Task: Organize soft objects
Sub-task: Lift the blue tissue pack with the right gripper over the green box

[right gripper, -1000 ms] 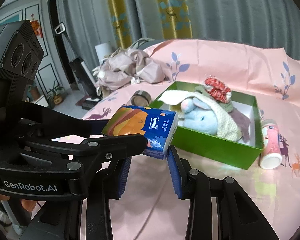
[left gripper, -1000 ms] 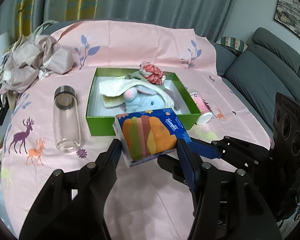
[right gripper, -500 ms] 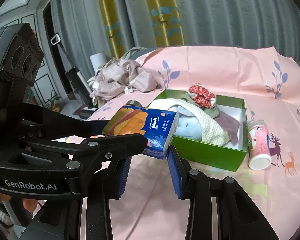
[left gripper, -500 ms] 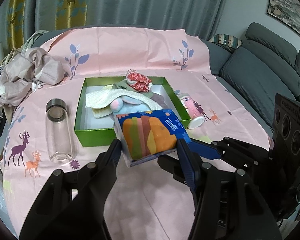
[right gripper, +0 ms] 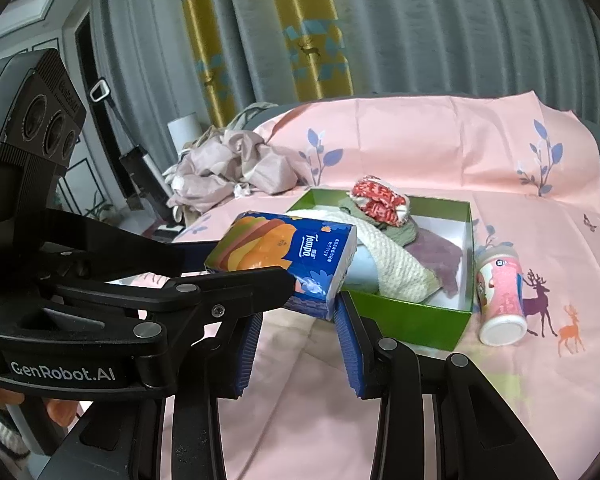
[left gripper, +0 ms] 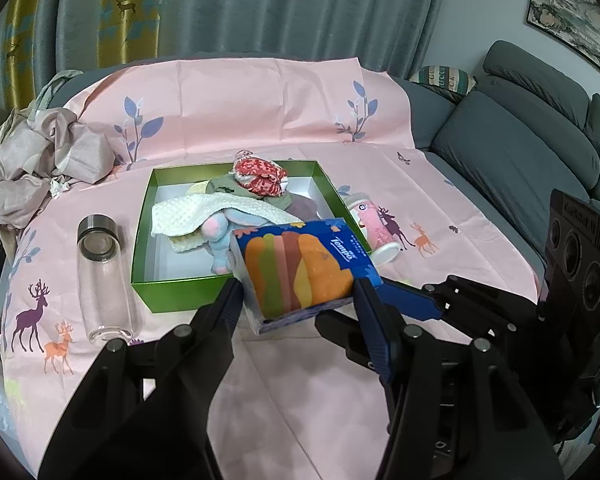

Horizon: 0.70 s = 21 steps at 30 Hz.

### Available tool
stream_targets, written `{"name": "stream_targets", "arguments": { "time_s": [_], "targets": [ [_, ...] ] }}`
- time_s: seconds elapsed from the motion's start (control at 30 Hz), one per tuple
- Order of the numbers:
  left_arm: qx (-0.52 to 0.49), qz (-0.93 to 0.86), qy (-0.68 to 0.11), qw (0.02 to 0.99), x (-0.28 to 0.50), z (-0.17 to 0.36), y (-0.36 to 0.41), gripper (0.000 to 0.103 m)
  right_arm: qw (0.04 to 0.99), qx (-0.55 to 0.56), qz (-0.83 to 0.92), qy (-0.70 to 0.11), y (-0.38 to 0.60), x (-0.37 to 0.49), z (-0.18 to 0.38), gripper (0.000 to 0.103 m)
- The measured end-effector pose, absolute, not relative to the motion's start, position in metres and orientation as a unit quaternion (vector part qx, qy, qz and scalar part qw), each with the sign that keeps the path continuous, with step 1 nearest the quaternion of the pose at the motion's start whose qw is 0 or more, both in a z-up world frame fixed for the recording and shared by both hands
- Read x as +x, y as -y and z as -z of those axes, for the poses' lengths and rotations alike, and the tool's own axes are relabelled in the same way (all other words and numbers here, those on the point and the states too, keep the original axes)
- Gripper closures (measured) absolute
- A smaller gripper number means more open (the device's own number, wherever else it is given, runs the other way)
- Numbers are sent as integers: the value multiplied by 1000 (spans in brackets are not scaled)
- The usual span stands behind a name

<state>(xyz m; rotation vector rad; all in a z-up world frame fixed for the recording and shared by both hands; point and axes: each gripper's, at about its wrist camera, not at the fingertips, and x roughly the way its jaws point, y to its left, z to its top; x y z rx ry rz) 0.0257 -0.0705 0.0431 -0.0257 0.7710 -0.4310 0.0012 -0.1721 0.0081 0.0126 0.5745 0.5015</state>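
My left gripper [left gripper: 298, 294] is shut on a blue and orange Tempo tissue pack [left gripper: 304, 270] and holds it above the pink cloth, just in front of the green box [left gripper: 172, 292]. The pack also shows in the right wrist view [right gripper: 284, 256], between the left gripper's black fingers [right gripper: 236, 284]. The box holds a white knit cloth [left gripper: 204, 214], a blue plush toy [left gripper: 224, 236], a red-and-white fabric bundle [left gripper: 260, 176] and a purple cloth [right gripper: 436, 256]. My right gripper [right gripper: 298, 340] is open and empty, just below the pack.
A clear glass bottle [left gripper: 102, 280] lies left of the box. A pink tube [left gripper: 376, 230] lies at its right side, also in the right wrist view [right gripper: 500, 296]. Crumpled beige fabric [left gripper: 40, 164] sits at the far left. A grey sofa [left gripper: 540, 152] is on the right.
Both grippers have pulled back and up from the box, which now looks farther away. The left gripper keeps its hold on the tissue pack. The right gripper stays open.
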Motion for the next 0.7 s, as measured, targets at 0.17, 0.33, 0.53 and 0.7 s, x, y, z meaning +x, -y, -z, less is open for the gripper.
{"name": "stream_targets", "arguments": {
  "time_s": [0.17, 0.33, 0.53, 0.7],
  "targets": [
    [-8, 210, -371, 904, 30, -44, 74, 46, 929, 9, -242, -279, 175, 5, -8, 64],
    [-6, 212, -374, 903, 36, -43, 76, 46, 929, 11, -239, -281, 174, 9, -7, 64],
    [1, 212, -371, 904, 46, -44, 78, 46, 929, 12, -239, -283, 175, 17, -9, 64],
    [4, 211, -365, 907, 59, -48, 78, 46, 931, 10, -238, -278, 176, 30, -13, 64]
  ]
}}
